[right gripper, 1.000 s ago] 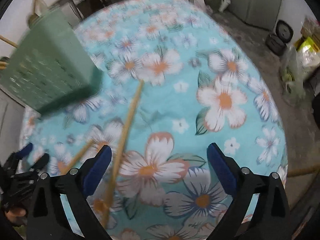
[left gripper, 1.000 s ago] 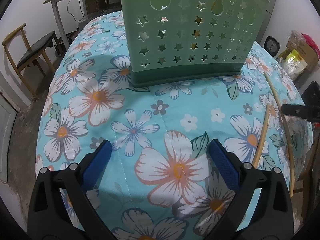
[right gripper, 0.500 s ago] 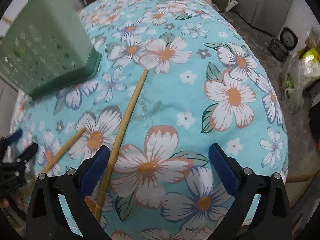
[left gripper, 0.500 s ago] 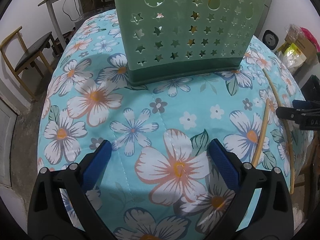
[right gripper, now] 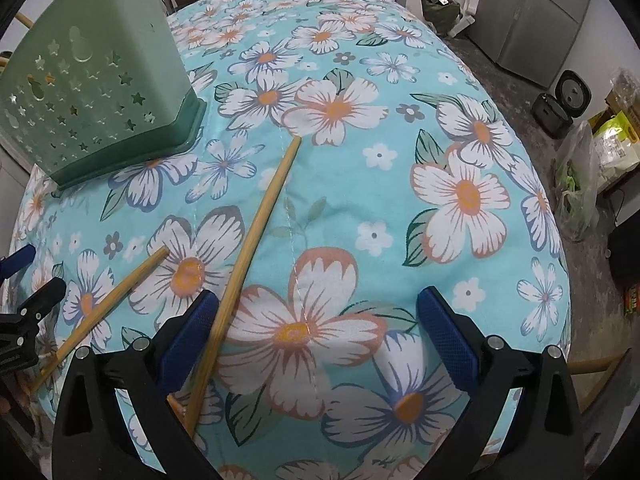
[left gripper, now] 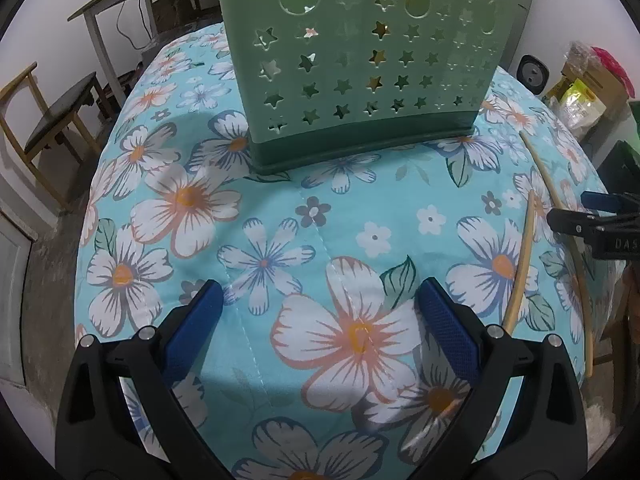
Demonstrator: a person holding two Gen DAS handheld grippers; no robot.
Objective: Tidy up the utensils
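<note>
Closer now than a second ago, my right gripper (right gripper: 318, 334) has come in over the two chopsticks, and the blur is gone.

Both pairs of my jaws stand wide apart with nothing between them. At the right gripper, the long chopstick (right gripper: 256, 240) lies on the flowered cloth (right gripper: 460, 240), its near end just inside my left-hand pad (right gripper: 188, 336), and its far end points ahead toward the green basket (right gripper: 96, 92). The short chopstick (right gripper: 108, 300) lies outside that same pad, to the left, apart from the long one. The basket stands ahead and to the left, well apart from my jaws. My left gripper (left gripper: 320, 328) hangs over bare cloth, with the basket straight ahead and both chopsticks off to the right, beyond its right-hand pad (left gripper: 448, 332).
</note>
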